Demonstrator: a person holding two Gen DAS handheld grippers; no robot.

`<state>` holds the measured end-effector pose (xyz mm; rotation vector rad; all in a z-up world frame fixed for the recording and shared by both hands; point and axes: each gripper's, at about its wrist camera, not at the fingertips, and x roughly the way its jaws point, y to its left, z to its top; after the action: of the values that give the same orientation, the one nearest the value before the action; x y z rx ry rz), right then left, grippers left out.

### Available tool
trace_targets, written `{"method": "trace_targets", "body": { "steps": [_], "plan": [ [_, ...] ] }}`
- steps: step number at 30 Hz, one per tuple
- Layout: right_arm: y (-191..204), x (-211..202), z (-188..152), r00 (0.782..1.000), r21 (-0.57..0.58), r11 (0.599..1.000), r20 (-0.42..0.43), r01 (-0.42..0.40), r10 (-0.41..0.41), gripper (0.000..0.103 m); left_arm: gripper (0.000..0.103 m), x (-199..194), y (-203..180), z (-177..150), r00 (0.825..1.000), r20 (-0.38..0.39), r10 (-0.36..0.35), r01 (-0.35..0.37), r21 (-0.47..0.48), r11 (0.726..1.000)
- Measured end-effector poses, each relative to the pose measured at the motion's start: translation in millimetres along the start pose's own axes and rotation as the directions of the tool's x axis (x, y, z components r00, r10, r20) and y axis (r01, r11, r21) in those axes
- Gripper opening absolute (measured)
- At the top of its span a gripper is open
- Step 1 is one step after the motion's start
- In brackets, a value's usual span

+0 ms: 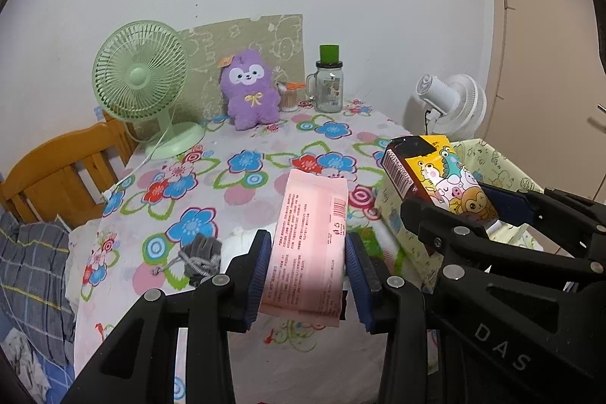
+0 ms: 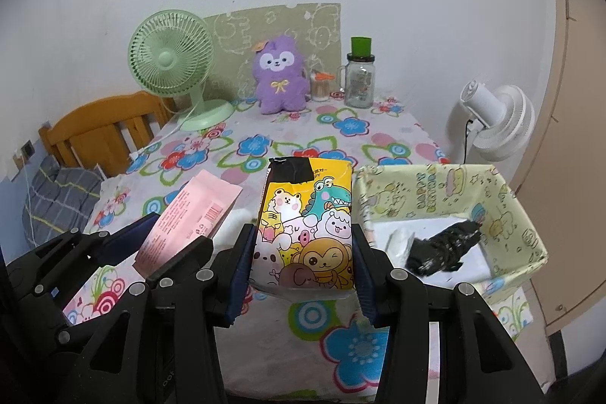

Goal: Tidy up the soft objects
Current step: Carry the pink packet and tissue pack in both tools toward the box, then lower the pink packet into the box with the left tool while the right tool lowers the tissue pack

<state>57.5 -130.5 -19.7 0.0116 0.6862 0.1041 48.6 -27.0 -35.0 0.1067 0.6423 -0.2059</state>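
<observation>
My left gripper (image 1: pixel 308 252) is shut on a pink soft pack (image 1: pixel 310 245) and holds it above the flowered tablecloth; the pack also shows in the right wrist view (image 2: pixel 185 226). My right gripper (image 2: pixel 303 248) is shut on a yellow cartoon-animal pack (image 2: pixel 306 230), seen from the left wrist view (image 1: pixel 439 177) beside the open fabric box. The pale yellow fabric box (image 2: pixel 522 214) stands at the table's right edge and holds a black soft item (image 2: pixel 443 248) on white cloth. A grey drawstring pouch (image 1: pixel 200 258) lies on the table at the left.
A purple plush (image 1: pixel 250 89), a green fan (image 1: pixel 142 78), a glass jar with a green lid (image 1: pixel 328 82) and a small cotton-swab cup (image 1: pixel 288 97) stand along the back wall. A white fan (image 2: pixel 496 116) is at the right. A wooden chair (image 1: pixel 60 169) is at the left.
</observation>
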Motion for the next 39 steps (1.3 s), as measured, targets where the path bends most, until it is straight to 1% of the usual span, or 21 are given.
{"method": "trace_targets", "body": {
  "steps": [11,20,30,39],
  "plan": [
    [-28.5,-11.3,11.0,1.0,0.029,0.999,0.026,0.014,-0.014,0.05,0.041,-0.5,-28.9,20.9,1.0,0.031,-0.006,0.004,0.045,0.999],
    [-54.0,-19.8,17.0,0.998,0.044,0.998,0.046,0.042,-0.044,0.05,0.041,0.3,-53.1,32.2,0.998,0.047,-0.031,0.028,0.067,0.997],
    [-85.7,-19.6,16.5,0.996,0.083,0.994,0.048,0.065,-0.069,0.05,0.041,12.7,-79.0,42.5,0.996,0.041,-0.077,0.073,0.096,0.993],
    [-110.5,-14.5,19.7,0.994,0.102,0.991,0.047,0.093,-0.098,0.05,0.041,27.3,-101.0,51.3,0.994,0.036,-0.103,0.098,0.12,0.988]
  ]
}}
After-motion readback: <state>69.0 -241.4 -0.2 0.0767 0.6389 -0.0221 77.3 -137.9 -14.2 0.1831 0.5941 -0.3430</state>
